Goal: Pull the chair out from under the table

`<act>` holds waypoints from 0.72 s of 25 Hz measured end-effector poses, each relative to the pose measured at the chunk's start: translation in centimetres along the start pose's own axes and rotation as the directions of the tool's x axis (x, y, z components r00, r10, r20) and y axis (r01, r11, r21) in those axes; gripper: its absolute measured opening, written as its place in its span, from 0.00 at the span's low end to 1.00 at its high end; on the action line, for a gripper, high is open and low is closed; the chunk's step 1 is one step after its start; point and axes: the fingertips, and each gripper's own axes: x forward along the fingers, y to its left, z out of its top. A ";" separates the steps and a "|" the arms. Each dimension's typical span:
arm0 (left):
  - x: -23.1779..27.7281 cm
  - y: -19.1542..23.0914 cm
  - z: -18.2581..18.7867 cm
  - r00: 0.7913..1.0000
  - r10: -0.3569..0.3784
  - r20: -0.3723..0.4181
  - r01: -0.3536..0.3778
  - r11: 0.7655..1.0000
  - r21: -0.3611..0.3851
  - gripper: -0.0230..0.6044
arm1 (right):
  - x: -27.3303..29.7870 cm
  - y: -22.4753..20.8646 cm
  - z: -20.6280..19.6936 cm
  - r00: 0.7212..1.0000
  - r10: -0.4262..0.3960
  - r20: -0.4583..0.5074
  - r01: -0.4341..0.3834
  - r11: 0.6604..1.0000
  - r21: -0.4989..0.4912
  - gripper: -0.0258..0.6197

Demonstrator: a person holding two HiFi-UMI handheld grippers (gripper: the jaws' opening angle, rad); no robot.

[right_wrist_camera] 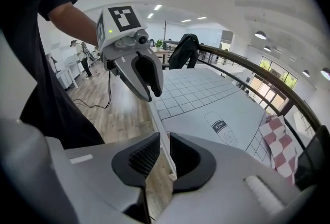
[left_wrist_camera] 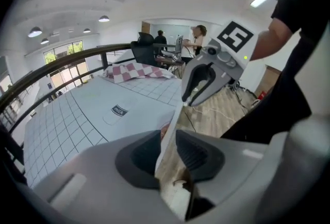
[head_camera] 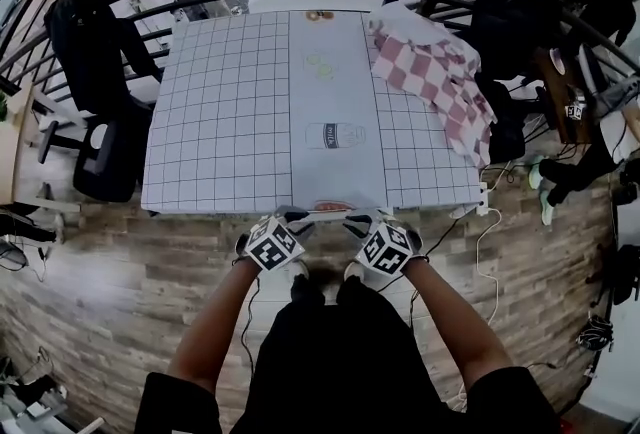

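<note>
Stood at the grasping step, with no pull begun. Had the left hand-held gripper (head_camera: pixel 290 219) and the right hand-held gripper (head_camera: pixel 360 219) set side by side at the near edge of the white, black-gridded tabletop (head_camera: pixel 220 122), both tilted downward. Showed each pair of jaws released and partly apart, astride a thin white chair back (left_wrist_camera: pixel 173 125) seen edge-on, without clamping it.

Read that strip as the chair only by judgement: lay flush along the tabletop's near edge and could not be told for certain from the tabletop's own rim. Looked flat, narrow, smooth and pale, running straight from one hand-held gripper to the other. Saw nothing of seat or legs, presumably tucked beneath the tabletop.

Called next for closing both pairs of jaws firmly on that strip. Called then for drawing both hands back toward the body together and level, to avoid skewing or tipping.

Left a black office chair (head_camera: pixel 105 162) beside the tabletop's left side, well apart from both hands.
</note>
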 end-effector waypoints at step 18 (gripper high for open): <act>6.1 0.2 -4.6 0.957 -0.096 -0.275 0.142 0.978 0.154 0.37 | 6.3 -0.7 -6.9 0.936 0.108 -0.335 -0.194 0.953 -0.233 0.25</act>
